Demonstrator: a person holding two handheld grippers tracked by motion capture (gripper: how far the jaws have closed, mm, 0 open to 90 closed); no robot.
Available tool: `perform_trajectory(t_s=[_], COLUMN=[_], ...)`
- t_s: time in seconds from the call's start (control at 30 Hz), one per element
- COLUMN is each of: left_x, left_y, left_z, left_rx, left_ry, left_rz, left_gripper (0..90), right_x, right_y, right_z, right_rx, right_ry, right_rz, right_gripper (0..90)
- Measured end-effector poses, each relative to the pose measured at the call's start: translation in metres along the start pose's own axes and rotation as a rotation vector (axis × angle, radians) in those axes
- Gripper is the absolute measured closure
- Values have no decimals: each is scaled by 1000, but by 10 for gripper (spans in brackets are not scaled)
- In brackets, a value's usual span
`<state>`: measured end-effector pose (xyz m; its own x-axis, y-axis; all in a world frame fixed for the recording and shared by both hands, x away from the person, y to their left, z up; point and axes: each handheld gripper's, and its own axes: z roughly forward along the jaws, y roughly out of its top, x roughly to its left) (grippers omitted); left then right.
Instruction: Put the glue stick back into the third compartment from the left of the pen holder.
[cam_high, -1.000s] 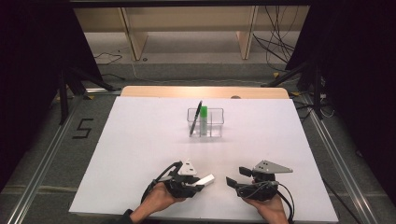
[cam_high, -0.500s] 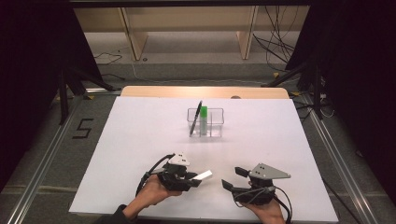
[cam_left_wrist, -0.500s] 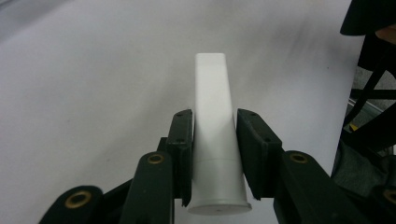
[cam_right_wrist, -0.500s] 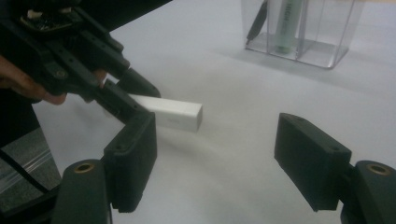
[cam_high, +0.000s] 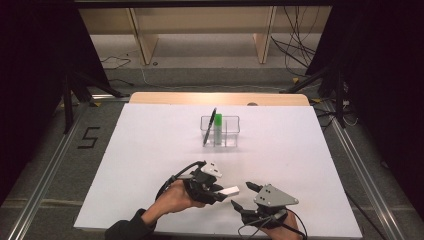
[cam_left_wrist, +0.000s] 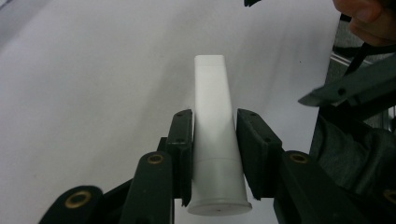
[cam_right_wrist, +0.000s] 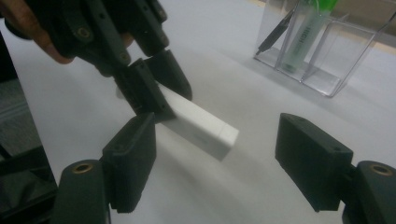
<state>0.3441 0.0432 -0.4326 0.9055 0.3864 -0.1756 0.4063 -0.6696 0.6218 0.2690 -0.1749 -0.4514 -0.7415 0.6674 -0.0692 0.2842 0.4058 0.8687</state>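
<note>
A white tube (cam_left_wrist: 215, 135) with a flat crimped end is clamped between the jaws of my left gripper (cam_left_wrist: 214, 117), cap end toward the camera. In the high view the left gripper (cam_high: 220, 192) holds the tube (cam_high: 230, 191) just above the white table, pointing right. My right gripper (cam_high: 242, 195) stands open beside it. In the right gripper view the tube's free end (cam_right_wrist: 205, 126) lies between the wide-open jaws of the right gripper (cam_right_wrist: 219, 140) without touching them, and the left gripper (cam_right_wrist: 149, 88) grips its other end.
A clear plastic organizer (cam_high: 231, 131) stands mid-table with a black pen (cam_high: 210, 126) and a green marker (cam_high: 218, 127) upright in it. The white table sheet (cam_high: 150, 150) spreads around it. Cables and stands lie on the floor beyond the far edge.
The left gripper has risen a little with the white tube. The right gripper has shifted left toward the tube's free end, and the gap between the two has narrowed.
</note>
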Motion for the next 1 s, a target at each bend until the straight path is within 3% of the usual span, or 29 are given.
perform_trajectory(t_s=[0.07, 0.23, 0.27, 0.3, 0.33, 0.37, 0.4, 0.63, 1.0], left_x=[0, -2, -2, -2, -2, -2, -2, -3, -7], left_y=[9, 16, 16, 16, 15, 14, 14, 15, 17], left_z=[6, 10, 11, 12, 13, 14, 13, 5, 3], left_rx=[33, 57, 60, 65, 75, 76, 84, 75, 80], left_ry=[-22, -42, -47, -54, -57, -58, -61, -73, -88], left_rz=[11, 18, 18, 13, 14, 16, 21, 25, 22], left_gripper=[671, 671, 671, 671, 672, 672, 671, 672, 672], right_x=[2, 7, 10, 10, 14, 14, 18, 27, 40], right_y=[0, 0, -1, -1, -1, -1, -1, -3, -5], right_z=[0, -1, 0, 0, 1, 1, 3, 8, 13], right_rx=[-6, 17, 21, 21, 22, 22, 33, 64, 82], right_ry=[-13, -46, -60, -60, -69, -69, -78, -97, -197], right_rz=[-24, -84, -121, -121, -164, -164, -208, -293, -465], right_gripper=[300, 301, 302, 302, 302, 302, 303, 304, 328])
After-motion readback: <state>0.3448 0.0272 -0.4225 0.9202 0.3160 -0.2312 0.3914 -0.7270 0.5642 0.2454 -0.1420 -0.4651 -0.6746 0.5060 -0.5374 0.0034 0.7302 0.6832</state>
